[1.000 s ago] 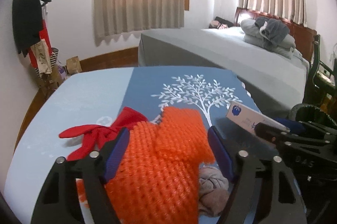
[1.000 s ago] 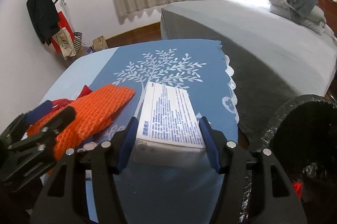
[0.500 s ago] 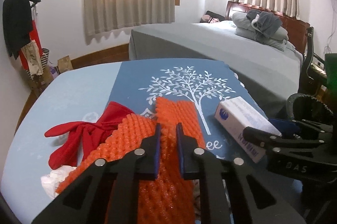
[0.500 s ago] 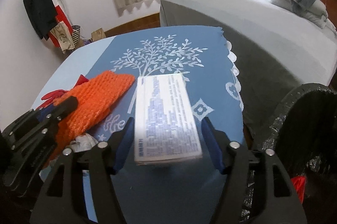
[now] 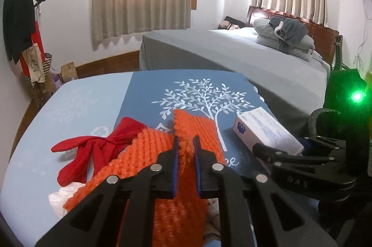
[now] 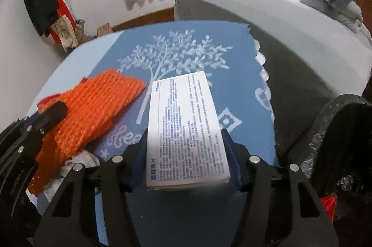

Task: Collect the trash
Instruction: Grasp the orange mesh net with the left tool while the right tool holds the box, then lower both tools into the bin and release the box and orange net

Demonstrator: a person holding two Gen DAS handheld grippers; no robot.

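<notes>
My left gripper [image 5: 185, 142] is shut on an orange foam net [image 5: 148, 149], pinching a fold of it above the blue tablecloth [image 5: 148, 93]. The net also shows in the right wrist view [image 6: 97, 107]. My right gripper [image 6: 186, 137] is shut on a white printed box [image 6: 186, 123] and holds it over the table's right side; the box also shows in the left wrist view [image 5: 265, 130]. A red ribbon bow [image 5: 93, 149] and white crumpled tissue [image 5: 58, 198] lie left of the net.
A bin lined with a black bag [image 6: 344, 144] stands at the table's right edge, something red inside it [image 6: 327, 205]. A grey bed [image 5: 232, 51] lies behind the table. A coat rack with bags [image 5: 21, 21] stands at the far left wall.
My left gripper closed from wide open onto the orange net and lifted a fold. My right gripper tightened on the white box and raised it slightly.
</notes>
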